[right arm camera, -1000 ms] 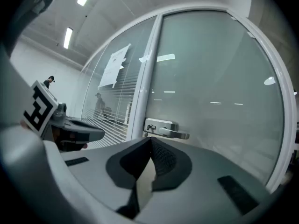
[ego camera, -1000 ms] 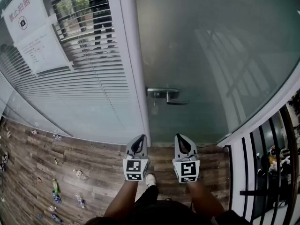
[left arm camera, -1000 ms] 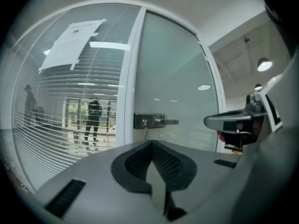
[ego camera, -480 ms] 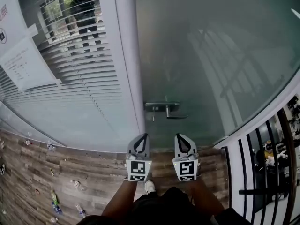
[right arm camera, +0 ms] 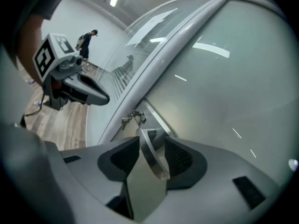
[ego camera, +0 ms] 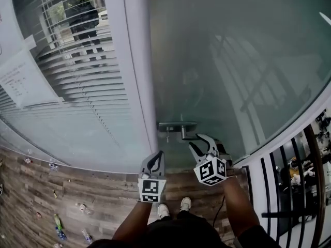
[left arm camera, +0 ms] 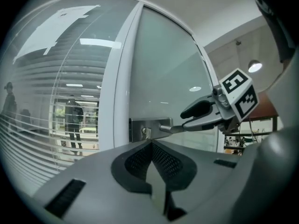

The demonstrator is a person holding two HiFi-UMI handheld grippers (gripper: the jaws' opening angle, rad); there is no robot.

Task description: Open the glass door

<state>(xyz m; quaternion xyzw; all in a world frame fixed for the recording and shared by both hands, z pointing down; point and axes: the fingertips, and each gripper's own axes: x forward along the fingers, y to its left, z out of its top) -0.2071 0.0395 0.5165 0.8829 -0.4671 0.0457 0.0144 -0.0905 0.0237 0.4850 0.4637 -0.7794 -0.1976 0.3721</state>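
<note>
Frosted glass door (ego camera: 232, 61) is standing shut, its curved metal lever handle (right arm camera: 152, 155) lying between the right gripper's (ego camera: 195, 140) mesh-textured jaws, which have just been opening. Left gripper's (left arm camera: 150, 143) jaws are pressing together.

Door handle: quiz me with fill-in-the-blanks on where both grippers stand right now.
The silver metal lever handle lies ____ the parted jaws of the right gripper.
The left gripper has its jaws ____ and holds nothing.
The frosted glass door is ____.
Missing: between; shut; closed.
The right gripper's jaws have just been opening.
</note>
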